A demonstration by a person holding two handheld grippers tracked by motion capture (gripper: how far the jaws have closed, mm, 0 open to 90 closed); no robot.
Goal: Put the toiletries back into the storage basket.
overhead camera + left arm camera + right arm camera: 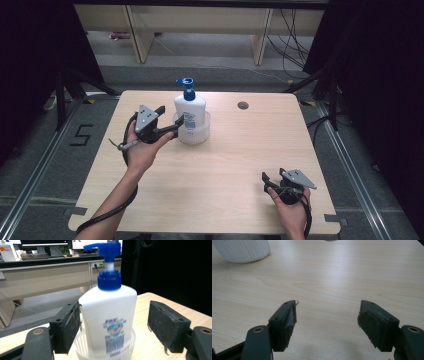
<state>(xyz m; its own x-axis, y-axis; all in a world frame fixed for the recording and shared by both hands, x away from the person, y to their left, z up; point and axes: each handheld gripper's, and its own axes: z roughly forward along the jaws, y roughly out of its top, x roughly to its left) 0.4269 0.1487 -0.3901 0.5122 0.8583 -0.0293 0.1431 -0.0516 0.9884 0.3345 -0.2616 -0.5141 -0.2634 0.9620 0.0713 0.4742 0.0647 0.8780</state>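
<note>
My left hand-held gripper (115, 327) is spread wide around a white pump bottle (108, 315) (blue cap) standing in a ribbed cup (192, 131) on the bench (225, 165); 1 pad (71, 326) touches it. My right hand-held gripper (328, 322) rests released.

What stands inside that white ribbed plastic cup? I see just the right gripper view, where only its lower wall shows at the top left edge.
Observer: A white pump bottle with a blue pump head stands upright in the white ribbed plastic cup.
Operator: Is the other gripper near it?
Observer: Yes, the left gripper is open with its jaws on either side of the bottle.
Operator: Touching it?
Observer: One pad looks against the bottle's side; the other stands apart.
</note>
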